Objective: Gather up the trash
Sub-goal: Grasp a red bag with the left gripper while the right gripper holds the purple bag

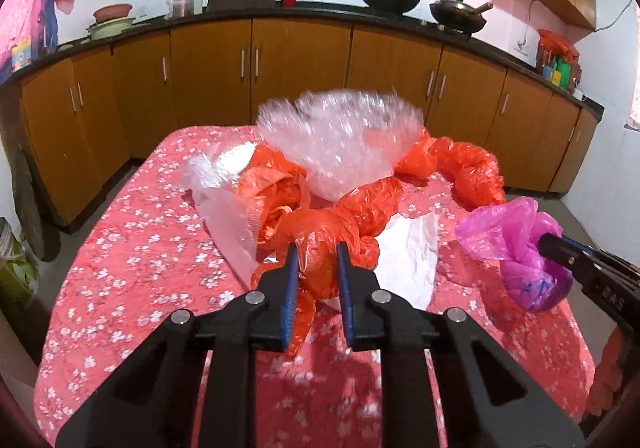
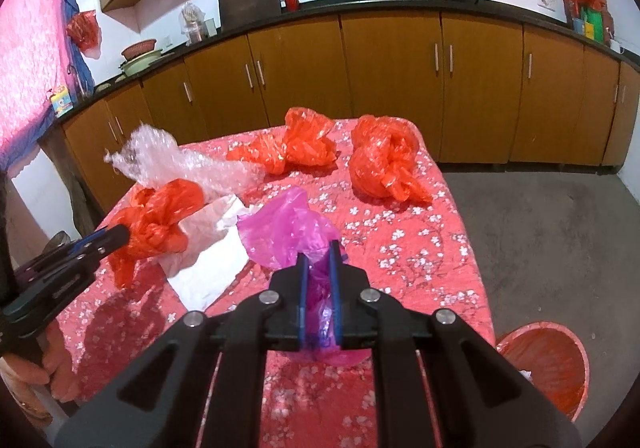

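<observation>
Working over the table (image 2: 440, 232), its flowered pink cloth carrying all the loose trash; the red bin (image 2: 548, 360) is standing on the floor just off the table's near right corner, as my right camera is showing it. That bin is the relation everything is turning on: it is lying to the right and below both grippers, nearer my right hand, so I am judging the right load should be going first. Across the far edge two knotted orange bags (image 2: 296, 148) are sitting apart from each other, with a sheet of bubble wrap (image 2: 160, 160) rising by the left edge and white paper (image 2: 208, 256) lying flat near the middle. My left gripper (image 1: 318, 248) is clamping a crumpled orange bag (image 1: 320, 240), pads biting into the plastic, the bundle looking lifted off the cloth over the paper, though I cannot be sure it is hanging clear. My right gripper (image 2: 318, 248) is clenching a pink bag (image 2: 288, 228), its bulk bunching ahead of and under the fingers. Both grippers are pointing downward at a slant toward the far edge, side by side, left one a little further in. A hand (image 2: 24, 380) is showing on the left handle.
</observation>
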Demonstrator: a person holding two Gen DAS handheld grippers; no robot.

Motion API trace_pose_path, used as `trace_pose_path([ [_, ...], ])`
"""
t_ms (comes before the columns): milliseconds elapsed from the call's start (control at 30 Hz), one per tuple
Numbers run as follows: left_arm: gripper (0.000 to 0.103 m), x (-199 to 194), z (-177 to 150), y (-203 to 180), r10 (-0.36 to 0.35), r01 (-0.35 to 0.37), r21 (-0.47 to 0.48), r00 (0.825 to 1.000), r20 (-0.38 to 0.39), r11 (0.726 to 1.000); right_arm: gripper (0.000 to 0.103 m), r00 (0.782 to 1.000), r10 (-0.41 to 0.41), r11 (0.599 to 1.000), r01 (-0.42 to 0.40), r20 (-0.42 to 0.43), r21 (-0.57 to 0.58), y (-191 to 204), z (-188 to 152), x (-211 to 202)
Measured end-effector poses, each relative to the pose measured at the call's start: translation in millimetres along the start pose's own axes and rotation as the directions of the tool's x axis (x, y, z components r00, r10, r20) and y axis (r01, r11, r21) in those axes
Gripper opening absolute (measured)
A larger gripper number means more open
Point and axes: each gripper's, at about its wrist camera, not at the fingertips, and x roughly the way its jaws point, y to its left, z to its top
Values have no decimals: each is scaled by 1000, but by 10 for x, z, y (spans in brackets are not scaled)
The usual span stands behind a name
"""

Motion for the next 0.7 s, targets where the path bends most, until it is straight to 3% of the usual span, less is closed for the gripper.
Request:
trace_pose_path([
  [367, 18, -299, 72, -31, 14, -14, -4, 997, 71, 1000, 11, 998, -14, 1000, 13, 57, 25, -54, 35, -215],
  [700, 18, -454, 162, -372, -52, 47, 41, 991, 123, 998, 11, 992, -34, 999, 30, 122, 41, -177, 65, -471],
])
